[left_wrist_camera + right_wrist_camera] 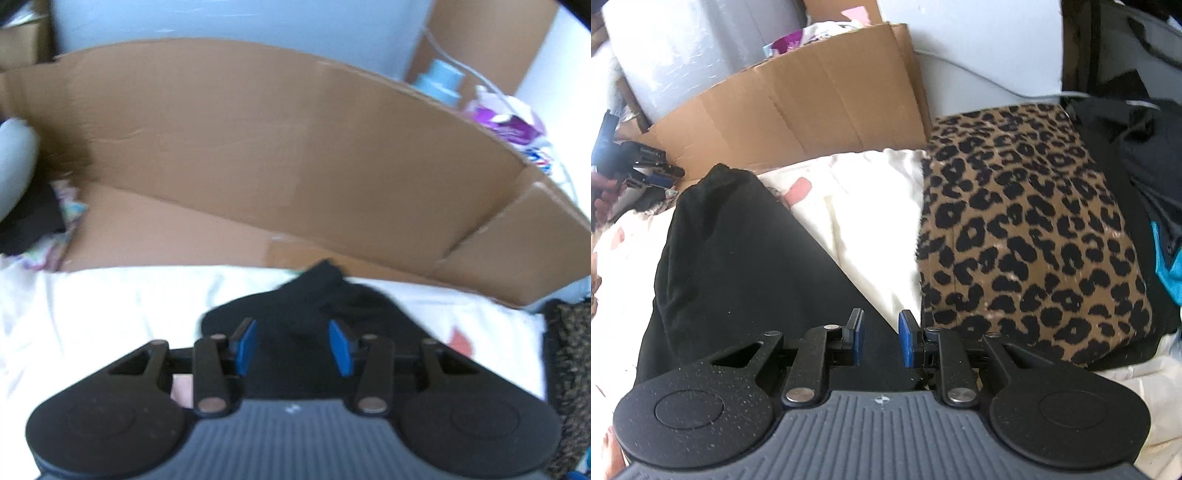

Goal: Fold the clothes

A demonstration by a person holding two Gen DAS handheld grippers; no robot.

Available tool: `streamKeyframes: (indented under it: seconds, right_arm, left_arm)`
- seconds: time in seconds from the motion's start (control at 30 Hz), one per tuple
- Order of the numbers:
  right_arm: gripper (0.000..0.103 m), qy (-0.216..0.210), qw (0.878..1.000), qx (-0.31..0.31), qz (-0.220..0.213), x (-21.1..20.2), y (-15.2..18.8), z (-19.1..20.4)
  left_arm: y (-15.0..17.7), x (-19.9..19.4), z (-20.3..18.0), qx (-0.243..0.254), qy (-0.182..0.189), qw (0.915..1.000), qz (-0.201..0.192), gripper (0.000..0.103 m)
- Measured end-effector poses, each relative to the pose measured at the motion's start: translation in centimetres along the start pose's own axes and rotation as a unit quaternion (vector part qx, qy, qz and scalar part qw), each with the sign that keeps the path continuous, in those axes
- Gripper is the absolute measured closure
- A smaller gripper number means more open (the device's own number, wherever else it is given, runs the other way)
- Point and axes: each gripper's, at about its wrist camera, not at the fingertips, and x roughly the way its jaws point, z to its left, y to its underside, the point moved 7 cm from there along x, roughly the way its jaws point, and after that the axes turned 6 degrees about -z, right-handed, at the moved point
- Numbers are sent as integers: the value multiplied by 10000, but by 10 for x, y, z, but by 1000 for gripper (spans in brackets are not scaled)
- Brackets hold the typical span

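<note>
While both pairs of tongs stand spread with nothing pinched between their blue pads, the black garment lies loose on the white bed sheet, so whichever hand goes in next has to take a fresh hold. Measured from that garment: the right tongs hang over its nearest corner, where the straight slanting edge runs out, and the cloth stretches up and to the left from there, its long axis pointing toward the cardboard box. By my reading, the right hand is the nearer one for this near corner. The left tongs sit above the same garment's other part in the left wrist view, with a small peak of black cloth poking up just beyond the pads, toward the brown box wall. That makes the left hand the likelier one for the far end. The left-view picture is blurred, so I cannot tell whether that peak is a cuff, a corner or just a ruck.

Past the garment's right edge comes bare sheet, then a folded leopard-print piece, apart from the black cloth. Farthest out stands the box, with clutter behind it.
</note>
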Motion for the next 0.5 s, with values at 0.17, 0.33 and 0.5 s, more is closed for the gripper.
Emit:
streamKeyframes:
  seconds: [0.17, 0.33, 0.5]
  right_arm:
    - [82, -107, 9995, -230, 187, 5, 4, 14]
    - [82, -82, 9981, -350, 508, 17, 12, 24]
    - [82, -52, 9962, -562, 663, 24, 15, 33]
  left_arm:
    - [7, 28, 25, -321, -165, 9992, 142, 58]
    - [18, 40, 49, -548, -26, 9983, 217, 46]
    - [23, 63, 62, -978, 52, 9950, 172, 43]
